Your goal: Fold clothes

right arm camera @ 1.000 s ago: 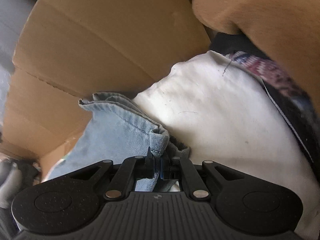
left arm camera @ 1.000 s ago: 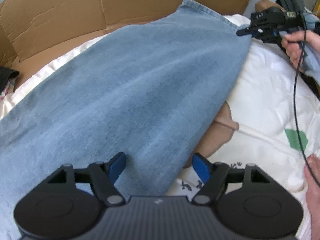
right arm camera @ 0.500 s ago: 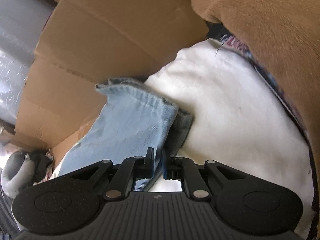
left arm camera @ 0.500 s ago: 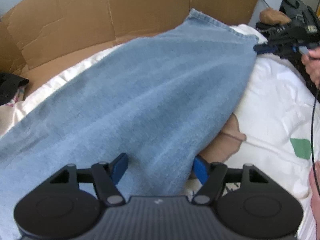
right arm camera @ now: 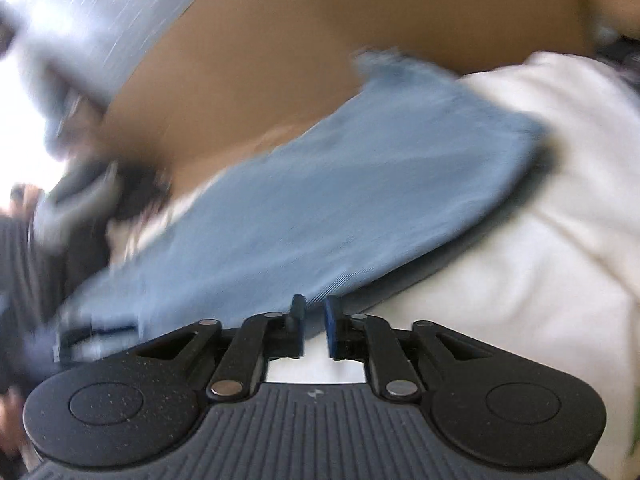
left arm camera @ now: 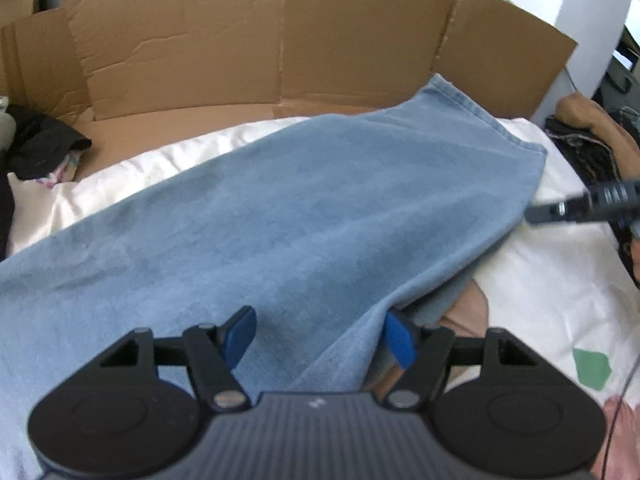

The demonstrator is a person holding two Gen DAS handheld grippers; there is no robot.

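The light-blue jeans [left arm camera: 304, 216] lie spread across the white bedsheet [left arm camera: 552, 280], their hem end toward the brown cardboard [left arm camera: 280, 40] standing behind the bed. The left wrist view alone shows the left gripper [left arm camera: 320, 334] with its jaws standing wide over the denim, nothing pinched, and the right gripper [left arm camera: 576, 206] reaching in from the right, its tip just beside the leg's edge. It also takes in dark clothes [left arm camera: 40, 144] at far left and a green patch [left arm camera: 592, 368] on the sheet. The right wrist view, heavily blurred, shows the jaws a little apart after just opening, with no denim between them; the jeans [right arm camera: 340, 200] lie beyond its tips.
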